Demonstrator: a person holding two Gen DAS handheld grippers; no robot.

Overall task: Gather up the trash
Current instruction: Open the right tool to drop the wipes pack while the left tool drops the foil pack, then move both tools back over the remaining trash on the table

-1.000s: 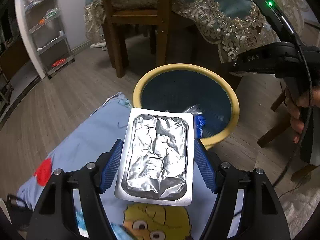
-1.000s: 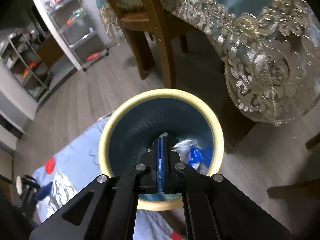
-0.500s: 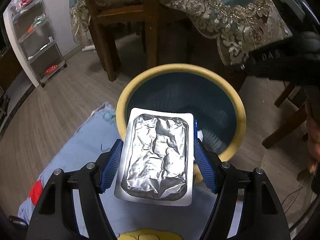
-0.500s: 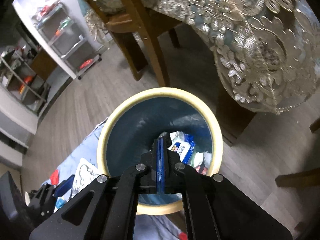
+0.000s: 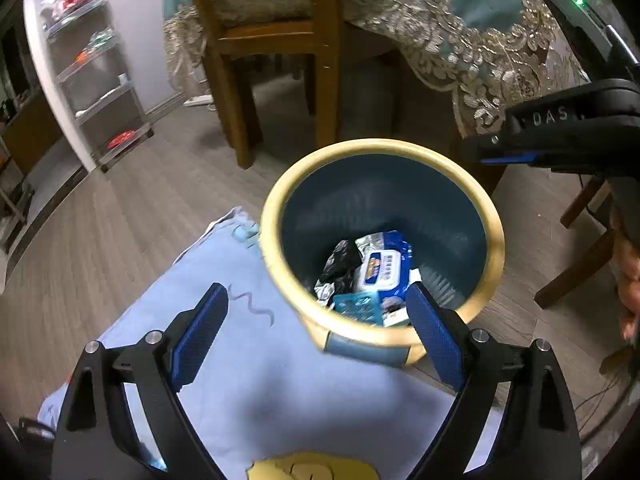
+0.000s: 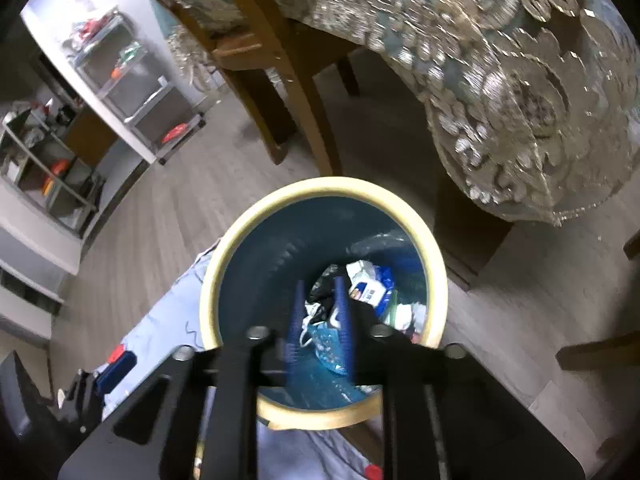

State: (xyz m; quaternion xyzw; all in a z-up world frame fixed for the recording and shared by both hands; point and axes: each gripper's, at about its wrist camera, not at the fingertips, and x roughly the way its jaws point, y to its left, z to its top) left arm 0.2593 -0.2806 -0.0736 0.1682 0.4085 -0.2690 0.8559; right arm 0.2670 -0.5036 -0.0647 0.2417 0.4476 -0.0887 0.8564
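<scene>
The round bin [image 5: 384, 148], yellow-rimmed and dark blue inside, stands on the floor and holds trash: a blue-and-white wipes packet [image 5: 384, 270], crumpled black-silver foil [image 5: 340, 258] and a teal wrapper [image 5: 358, 306]. My left gripper [image 5: 316, 292] hovers over the bin's near rim, its jaws opening wide with nothing between them. My right gripper [image 6: 320, 284] points down into the bin [image 6: 332, 186]; its jaws are opening, a narrow gap with nothing gripped. It also shows in the left wrist view as the right gripper [image 5: 496, 152] at the far rim, with a hand [image 5: 628, 296] beside it.
A light blue cartoon-print cloth [image 5: 240, 360] lies on the wood floor against the bin. Behind the bin stand a wooden chair [image 5: 320, 80] and a table draped in a lace-edged cloth [image 5: 460, 40]. A metal shelf rack [image 5: 100, 92] stands at the far left wall.
The silver foil tray that sat between my left jaws is gone from them, and those jaws now stand much wider. My right jaws, shut before, have parted slightly.
</scene>
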